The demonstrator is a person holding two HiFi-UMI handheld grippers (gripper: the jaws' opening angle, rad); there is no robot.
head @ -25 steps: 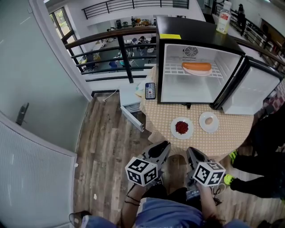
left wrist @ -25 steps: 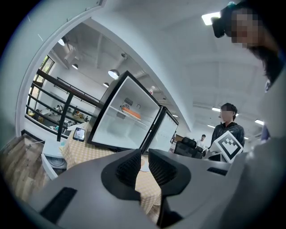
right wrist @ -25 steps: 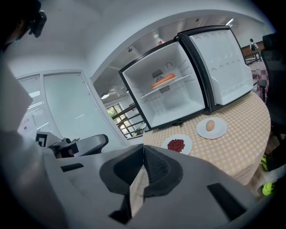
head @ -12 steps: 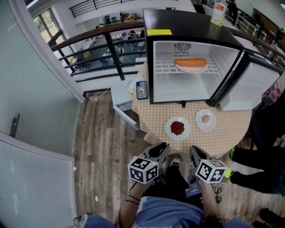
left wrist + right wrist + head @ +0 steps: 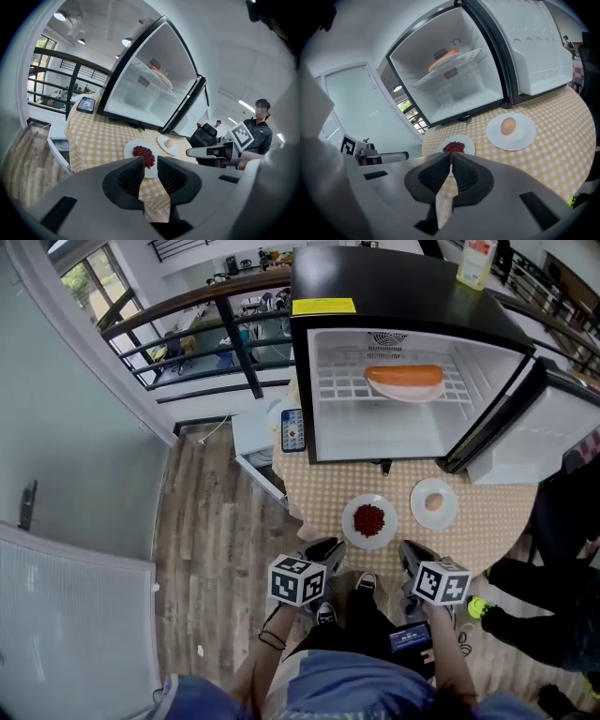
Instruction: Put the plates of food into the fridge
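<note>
The black fridge (image 5: 412, 296) stands open on the round checked table (image 5: 487, 531). A plate with an orange sausage (image 5: 404, 379) rests on its wire shelf. In front of it lie a plate of red food (image 5: 369, 520) and a plate with an egg (image 5: 434, 503). My left gripper (image 5: 323, 547) hovers off the table's near edge; its jaws are opening, with a narrow gap and nothing between them (image 5: 150, 161). My right gripper (image 5: 412, 552) is beside it, its tips touching, empty (image 5: 451, 157). Both point at the red plate (image 5: 143, 154) (image 5: 457, 146).
The fridge door (image 5: 553, 427) swings out to the right. A phone (image 5: 292, 429) lies at the table's left by the fridge, and a bottle (image 5: 475, 261) stands on top. A white drawer unit (image 5: 253, 442) and railing (image 5: 216, 315) are at the left. A person (image 5: 562, 615) sits at the right.
The head view has tipped so the fridge looms larger and higher. Both grippers now sit lower and closer to my body. The plates have not moved.
</note>
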